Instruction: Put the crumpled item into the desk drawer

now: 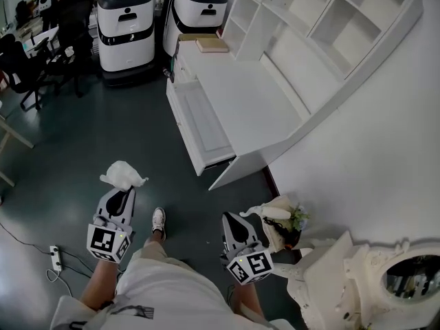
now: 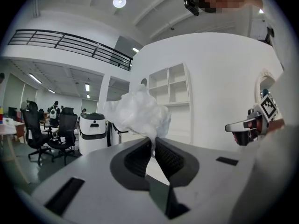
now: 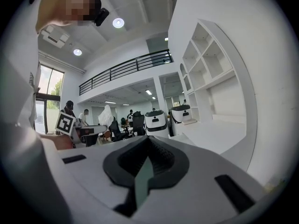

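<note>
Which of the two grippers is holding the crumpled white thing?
The left gripper, its jaws pinching the crumpled white item; the right gripper is shut with nothing between its jaws.

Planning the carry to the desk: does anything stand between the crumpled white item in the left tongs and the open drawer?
Nothing visible does. The crumpled item, pinched in the left tongs, has only bare dark floor between it and the open drawer. The white machines stand past the drawer, off that path.
</note>
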Available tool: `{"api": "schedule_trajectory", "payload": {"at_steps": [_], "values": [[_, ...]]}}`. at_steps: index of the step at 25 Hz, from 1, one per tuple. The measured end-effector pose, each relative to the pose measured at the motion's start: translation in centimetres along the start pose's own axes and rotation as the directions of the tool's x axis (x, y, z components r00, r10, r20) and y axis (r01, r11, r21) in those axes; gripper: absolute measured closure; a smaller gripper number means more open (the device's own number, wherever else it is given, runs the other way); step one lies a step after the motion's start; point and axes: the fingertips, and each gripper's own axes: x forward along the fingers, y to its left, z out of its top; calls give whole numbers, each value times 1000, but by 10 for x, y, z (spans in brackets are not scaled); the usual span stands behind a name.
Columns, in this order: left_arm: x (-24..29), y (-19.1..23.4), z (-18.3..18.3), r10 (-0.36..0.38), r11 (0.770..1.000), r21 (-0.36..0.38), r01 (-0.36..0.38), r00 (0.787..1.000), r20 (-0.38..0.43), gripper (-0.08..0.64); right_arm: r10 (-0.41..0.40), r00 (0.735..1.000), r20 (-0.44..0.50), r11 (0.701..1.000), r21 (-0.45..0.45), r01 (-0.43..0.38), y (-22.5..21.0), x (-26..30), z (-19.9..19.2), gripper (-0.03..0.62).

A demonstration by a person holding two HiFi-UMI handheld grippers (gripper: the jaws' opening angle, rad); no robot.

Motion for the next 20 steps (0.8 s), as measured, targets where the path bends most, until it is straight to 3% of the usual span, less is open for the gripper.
{"api": "schedule_trajectory", "payload": {"at_steps": [7,15,20], "values": [[119,41,17,-68,998,2,68,997,34,522,-45,998,-37,999,-5,45,-53,91,19,583],[218,122,14,-136,989,-64,136,991,15,522,-57,996,-66,998,-39,55,-65,224,60,583],[266,154,4,-177,981,-77,176,984,-7,522,-85,993,-83,996,-33,83,-72,267,66,583]]}}
